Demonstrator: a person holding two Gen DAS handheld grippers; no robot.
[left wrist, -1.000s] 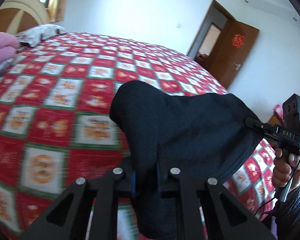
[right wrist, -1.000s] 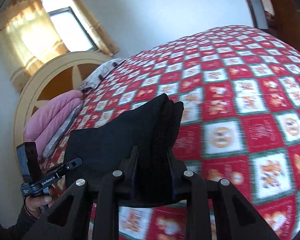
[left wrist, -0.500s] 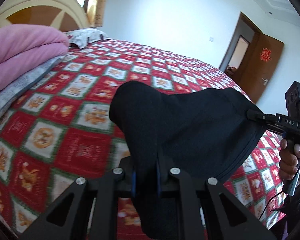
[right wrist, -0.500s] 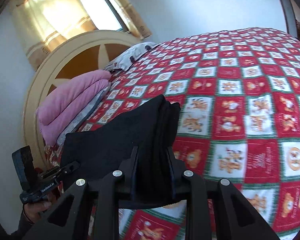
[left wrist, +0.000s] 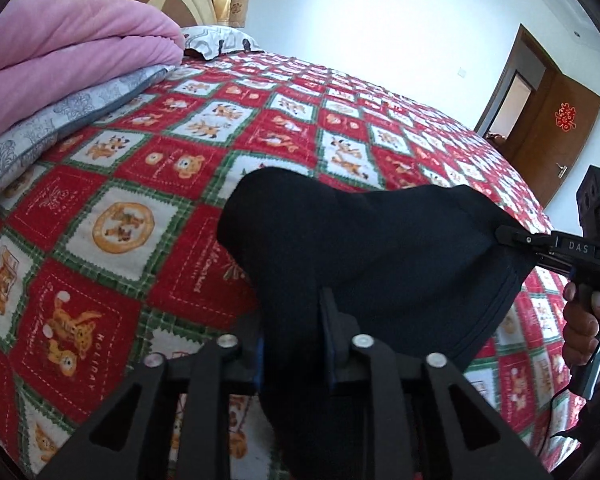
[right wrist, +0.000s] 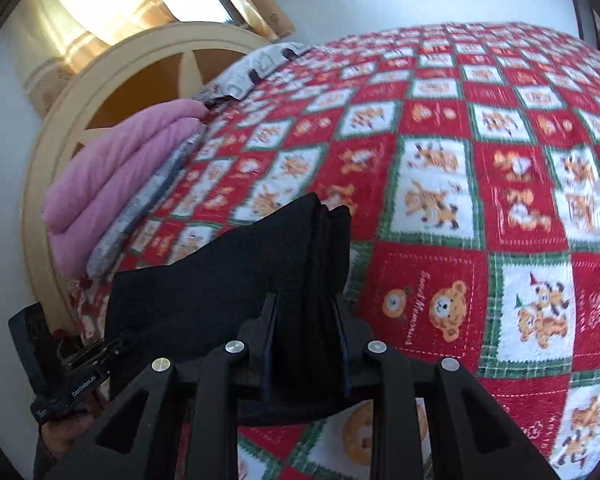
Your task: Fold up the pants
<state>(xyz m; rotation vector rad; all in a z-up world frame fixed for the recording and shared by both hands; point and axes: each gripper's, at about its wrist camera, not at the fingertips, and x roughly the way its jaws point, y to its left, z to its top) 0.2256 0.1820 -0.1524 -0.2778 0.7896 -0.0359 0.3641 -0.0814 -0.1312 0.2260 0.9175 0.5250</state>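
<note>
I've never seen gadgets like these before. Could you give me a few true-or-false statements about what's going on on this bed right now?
1. Both grippers have the black pants between their fingers. True: the left gripper and right gripper each hold an end.
2. The bedspread is plain blue. False: it is a red, white and green check with animal pictures.
3. A pink blanket lies folded near the headboard. True.
4. The door is shut. False: it stands open.
5. The pants lie flat on the bedspread. False: they hang stretched between the two grippers, above it.
</note>
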